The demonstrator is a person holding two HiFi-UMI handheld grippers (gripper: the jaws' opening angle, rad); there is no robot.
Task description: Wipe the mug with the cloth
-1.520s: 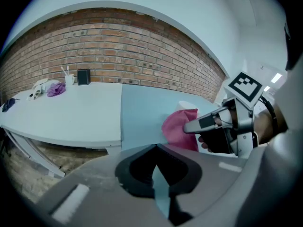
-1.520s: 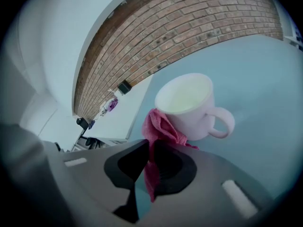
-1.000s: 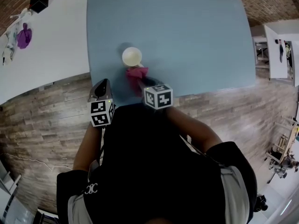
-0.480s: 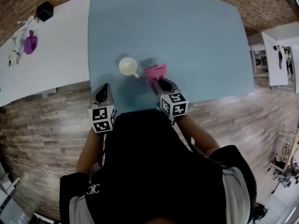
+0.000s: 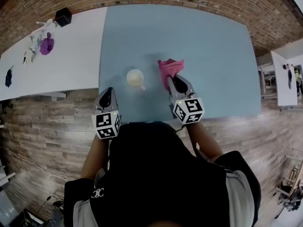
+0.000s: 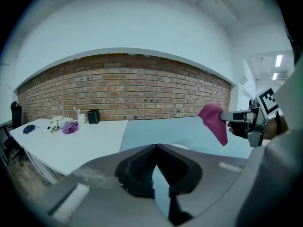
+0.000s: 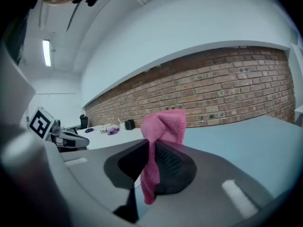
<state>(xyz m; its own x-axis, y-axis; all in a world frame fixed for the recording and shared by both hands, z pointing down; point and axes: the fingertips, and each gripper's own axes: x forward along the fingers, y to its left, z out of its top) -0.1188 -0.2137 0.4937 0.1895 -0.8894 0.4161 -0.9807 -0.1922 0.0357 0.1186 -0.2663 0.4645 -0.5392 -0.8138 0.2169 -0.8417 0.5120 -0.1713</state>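
**Asker:** Where do things stand?

**Me:** My right gripper [image 5: 171, 78] is clamped on the pink cloth [image 5: 169, 68]. A bunch of it stands above the jaws and a tail hangs down between them. My left gripper [image 5: 105, 93] has its jaws together with nothing in them. The mug [image 5: 135, 77] stands upright on the blue table [image 5: 213, 56], at about 9 o'clock from the cloth and 1 o'clock from my left gripper. Nothing is touching it.

**Asker:** What worries you?

**Me:** Mostly that the mug is free. If I press the cloth against it from 3 o'clock with nothing bracing it, I expect it to slide toward 9 o'clock or tip over. My left jaws would have to open and take hold of it first. A clumsy approach with them shut could knock it instead.

**Asker:** And the cloth?

**Me:** I seem to be pinching only one fold. If it drags hard against the rim, it could pull out of the jaws. The loose bunch might also smear rather than wipe.
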